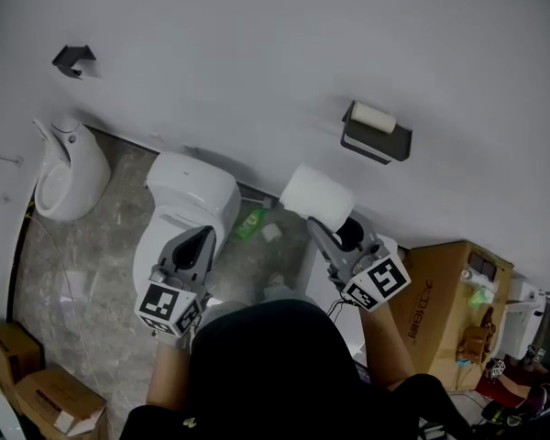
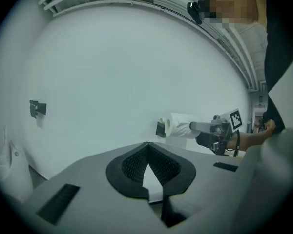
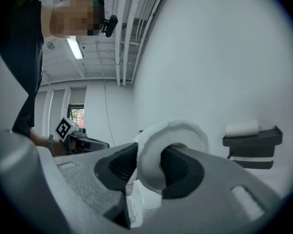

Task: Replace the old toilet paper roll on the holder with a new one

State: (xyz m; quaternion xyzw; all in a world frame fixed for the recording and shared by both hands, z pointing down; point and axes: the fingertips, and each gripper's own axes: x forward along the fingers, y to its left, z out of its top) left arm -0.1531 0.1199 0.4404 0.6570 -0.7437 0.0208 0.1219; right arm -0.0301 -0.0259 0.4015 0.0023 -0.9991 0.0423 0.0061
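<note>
- The right gripper has its fingers clenched on the new toilet paper roll. One finger sits inside the core and the other presses on the outside of the paper.
- This grip is judged deliberate. Pinching the wrap through the core keeps a soft, round roll from slipping and carries it with its end facing forward.
- The new roll is in the air at the centre of the head view, above the floor. It is below and left of the holder and clearly apart from it.
- The holder is black and fixed to the white wall, right of centre in the upper half of the frame.
- A small white roll lies along the top of the holder. It is judged to be the old one, not yet taken away.
- The left gripper has its fingers pressed together with nothing between them. It shows lower left of centre, over the toilet.
- The empty left gripper is judged to be kept free for lifting off the old roll.
- The task is at an early stage: the new roll is in hand and the exchange at the holder is not yet begun.
- There are two risks. The pinched paper wall may crush, and the holder is occupied until the small roll is cleared.
</note>
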